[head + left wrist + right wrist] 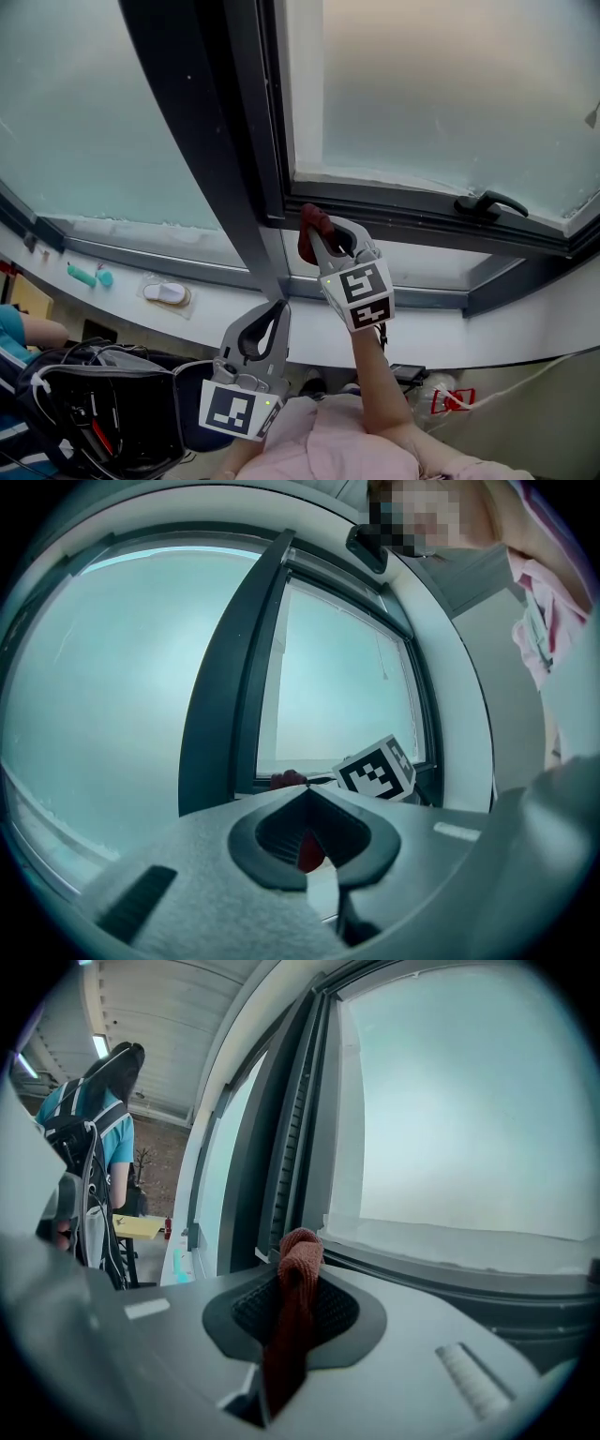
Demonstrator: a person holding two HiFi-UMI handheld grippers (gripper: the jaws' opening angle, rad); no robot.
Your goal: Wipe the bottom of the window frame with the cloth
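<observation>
Clamping a red cloth (pixel 299 1258) between its jaws, the right gripper (pixel 325 241) is raised to the lower corner of the window, its jaws closed tight on the fabric so that a bunched fold sticks out past the tips and a longer strip runs back down between the pads. That bunched end sits at or just against the bottom rail of the dark window frame (pixel 412 217), right where the rail meets the thick dark mullion (pixel 208 141) on the gripper's left; actual contact cannot be confirmed. Ahead of the jaw tips and above them is frosted glass (pixel 441 84), pale and featureless. Well off to this gripper's right along the same rail lies a black window handle (pixel 489 202). The left gripper (pixel 279 310) hangs lower and nearer the person, its jaws brought together at the tips with nothing between them; the red seen through its jaw opening in the left gripper view is the cloth beyond, held by the other tool. Its tips point up toward the foot of the mullion, just short of the white sill (pixel 469 337) that runs below both tools. Far to the left gripper's left, a teal object (pixel 82 275) and a white item (pixel 167 293) rest on that sill. Below and to its left sits a black backpack (pixel 89 398). Behind the right gripper, in its own view, a person in a teal shirt (pixel 105 1133) stands beside a yellow-topped table (pixel 141 1228).
</observation>
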